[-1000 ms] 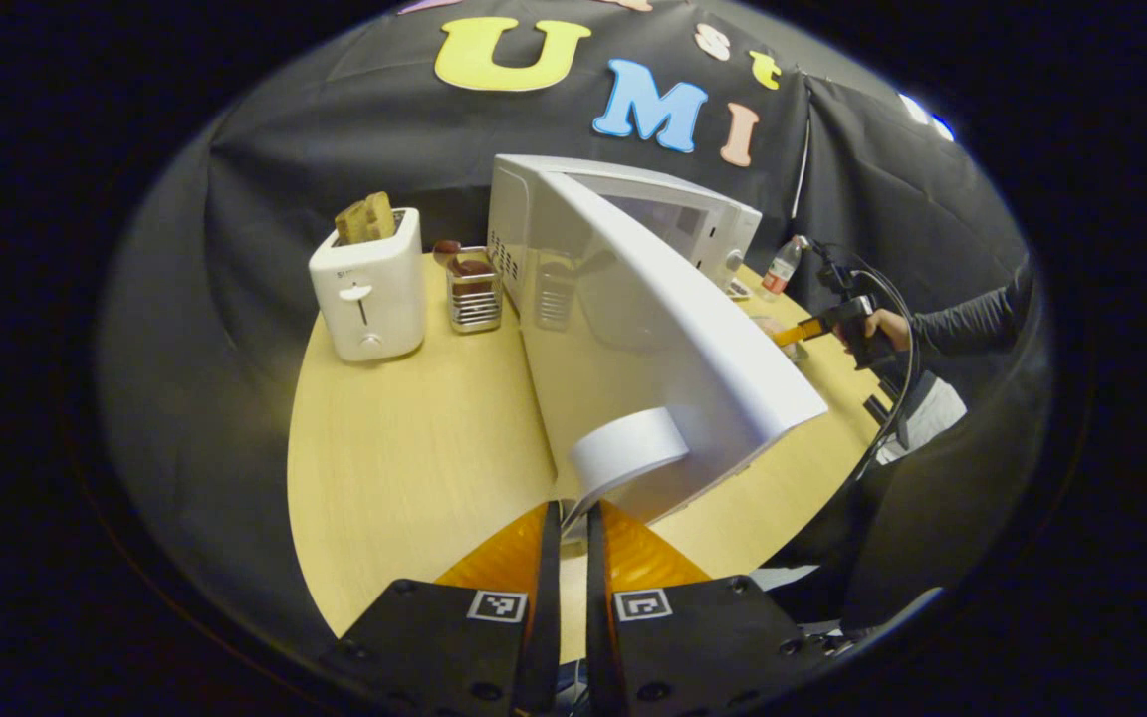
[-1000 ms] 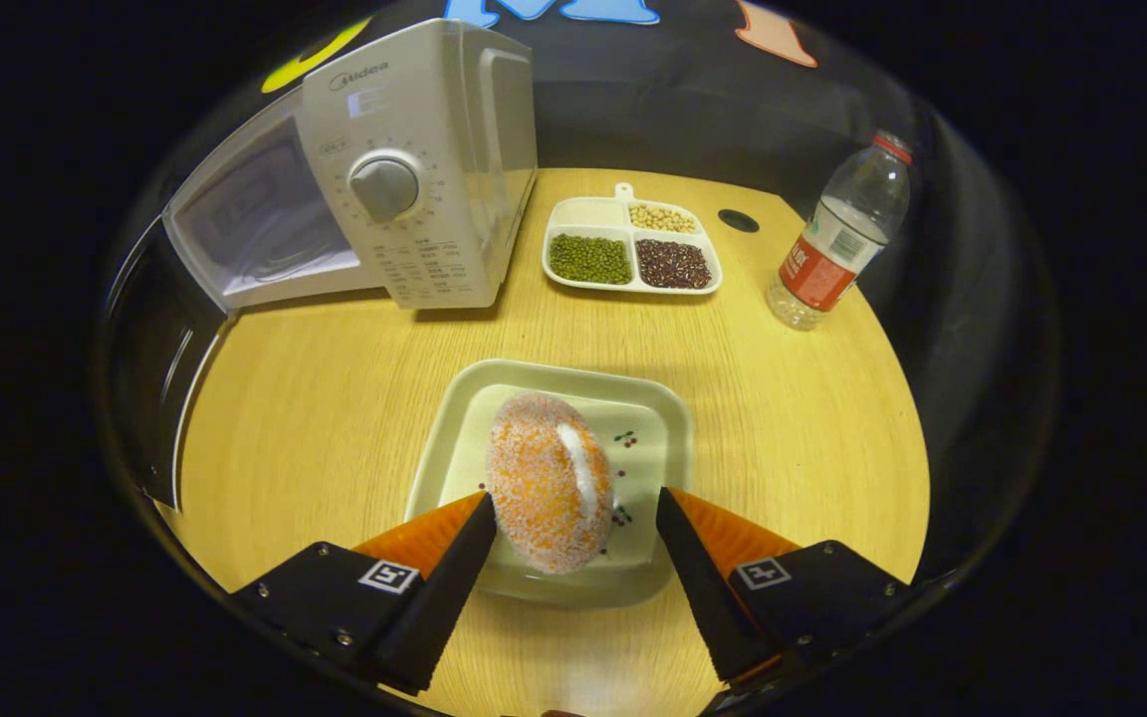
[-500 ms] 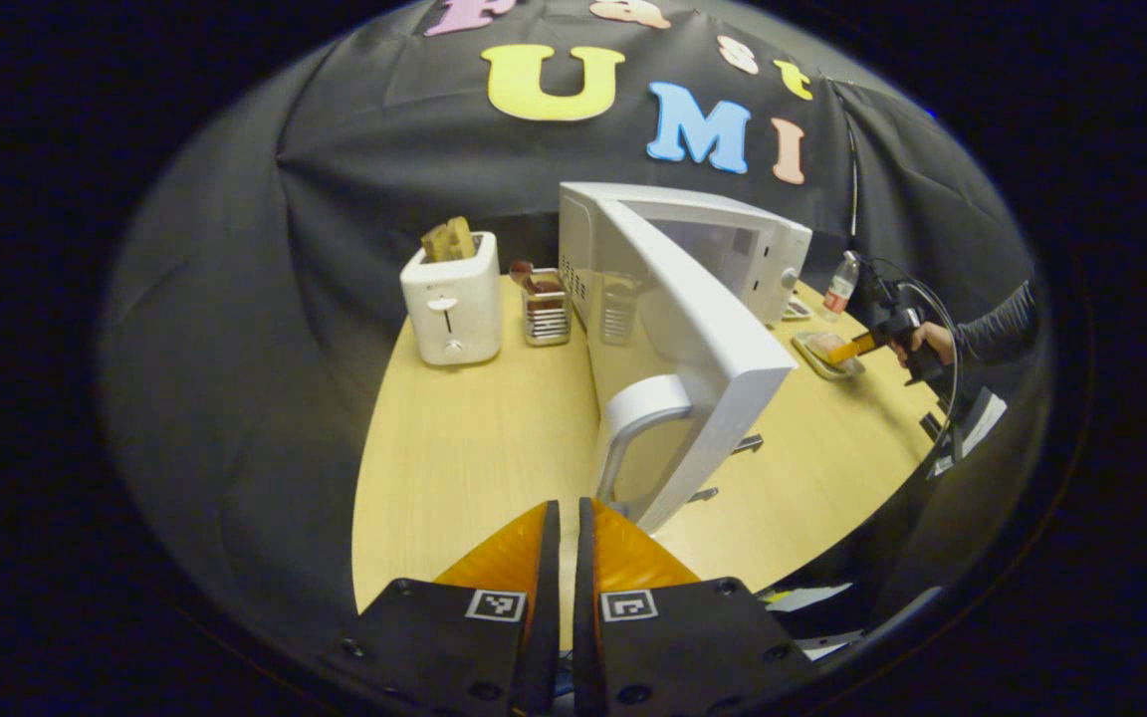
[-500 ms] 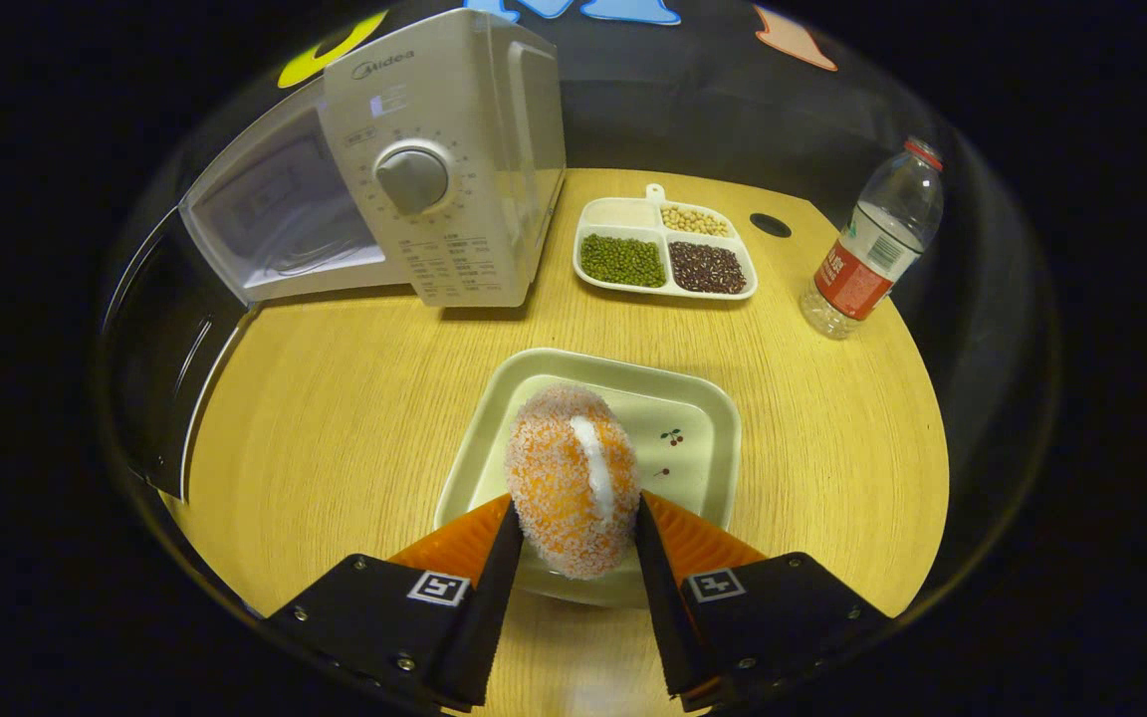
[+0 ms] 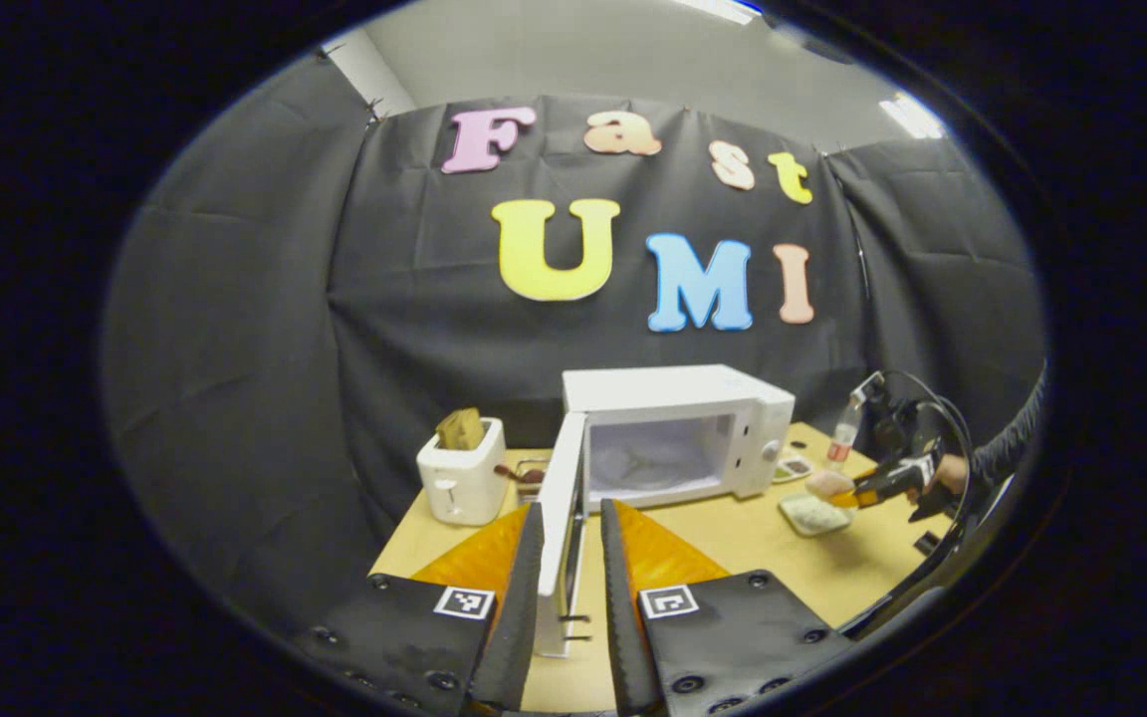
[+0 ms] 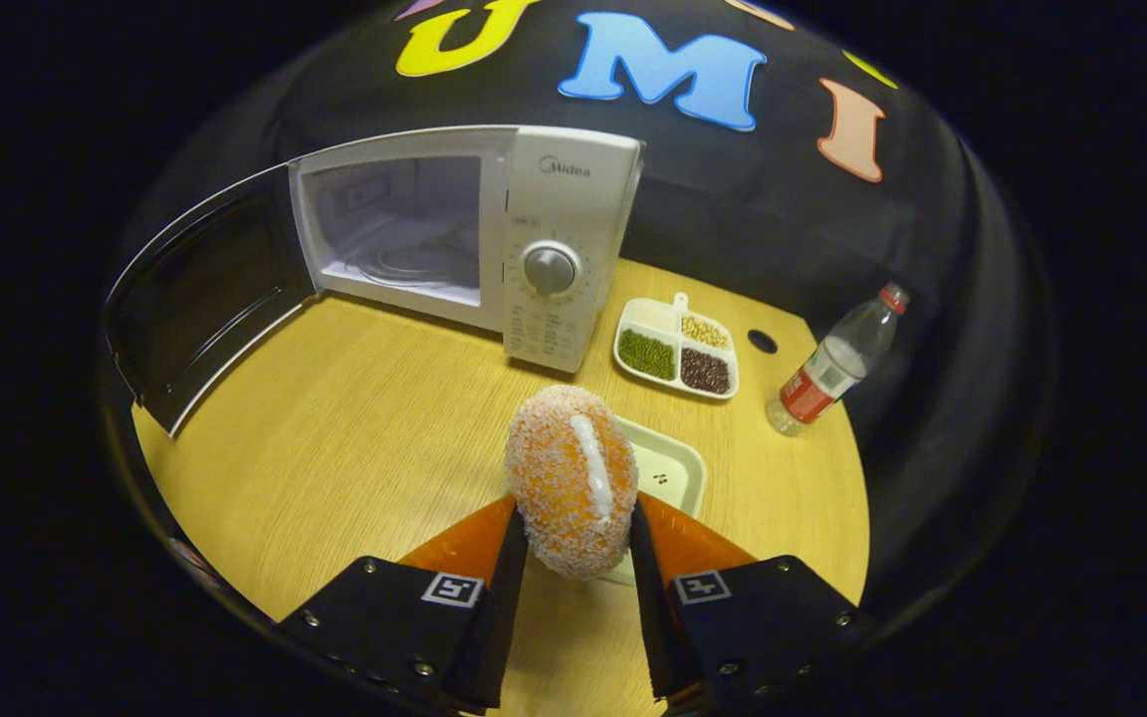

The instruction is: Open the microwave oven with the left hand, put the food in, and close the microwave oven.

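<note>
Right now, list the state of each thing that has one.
Microwave door: swung wide open.
Microwave: cavity empty.
Bun: gripped, lifted off the plate.
Right gripper: shut on the bun.
Left gripper: slightly open, holding nothing.
Bottle: upright, capped.
Toaster: bread sticking out.

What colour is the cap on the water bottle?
Red. The bottle cap shows best in the right gripper view, at the table's far right.
</note>
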Available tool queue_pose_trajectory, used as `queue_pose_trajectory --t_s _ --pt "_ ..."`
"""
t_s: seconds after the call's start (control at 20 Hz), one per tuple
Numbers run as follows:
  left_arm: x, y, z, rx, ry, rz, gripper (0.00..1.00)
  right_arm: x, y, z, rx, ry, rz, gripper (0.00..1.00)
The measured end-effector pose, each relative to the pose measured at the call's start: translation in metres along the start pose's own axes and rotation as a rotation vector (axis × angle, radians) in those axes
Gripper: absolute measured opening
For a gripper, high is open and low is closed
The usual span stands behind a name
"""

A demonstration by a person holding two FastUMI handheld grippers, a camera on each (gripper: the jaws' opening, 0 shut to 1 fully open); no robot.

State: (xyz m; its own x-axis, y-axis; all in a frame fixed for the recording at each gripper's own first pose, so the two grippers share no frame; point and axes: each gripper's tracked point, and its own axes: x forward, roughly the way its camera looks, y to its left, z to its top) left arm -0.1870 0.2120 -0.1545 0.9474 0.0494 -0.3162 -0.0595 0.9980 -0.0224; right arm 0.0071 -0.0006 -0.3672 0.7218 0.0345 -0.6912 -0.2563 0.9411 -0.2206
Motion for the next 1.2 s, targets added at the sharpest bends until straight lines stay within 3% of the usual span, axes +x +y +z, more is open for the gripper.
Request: queue_pose_trajectory --t_s 0.05,0.15,0.3,0.6,0.9,1.0,1.2 --pt "0.001 -0.012 0.015 -0.008 -0.032 -0.006 0.39 -0.008 0.005 0.006 -0.03 -0.023 -0.005 0.55" --pt "0.004 -0.033 0.045 -0.015 -0.095 -0.027 0.39 -0.02 0.01 0.018 -0.089 -0.07 -0.025 0.55" --pt "0.0 -0.056 0.067 -0.008 -0.155 -0.053 0.54 -0.031 0.015 0.041 -0.179 -0.127 -0.052 0.55" --pt "-0.013 -0.067 0.078 -0.01 -0.167 0.012 0.52 -0.031 0.033 0.091 -0.573 -0.274 -0.132 0.55" --pt "-0.03 -0.06 0.082 -0.023 -0.158 0.121 0.53 -0.008 0.08 0.144 -0.859 -0.433 -0.17 0.55" --pt "-0.031 -0.06 0.073 -0.038 -0.127 0.137 0.73 0.004 0.095 0.161 -0.924 -0.474 -0.186 0.55" --pt "-0.05 -0.048 0.072 -0.03 -0.11 0.211 0.63 0.043 0.115 0.189 -1.02 -0.521 -0.236 0.54"
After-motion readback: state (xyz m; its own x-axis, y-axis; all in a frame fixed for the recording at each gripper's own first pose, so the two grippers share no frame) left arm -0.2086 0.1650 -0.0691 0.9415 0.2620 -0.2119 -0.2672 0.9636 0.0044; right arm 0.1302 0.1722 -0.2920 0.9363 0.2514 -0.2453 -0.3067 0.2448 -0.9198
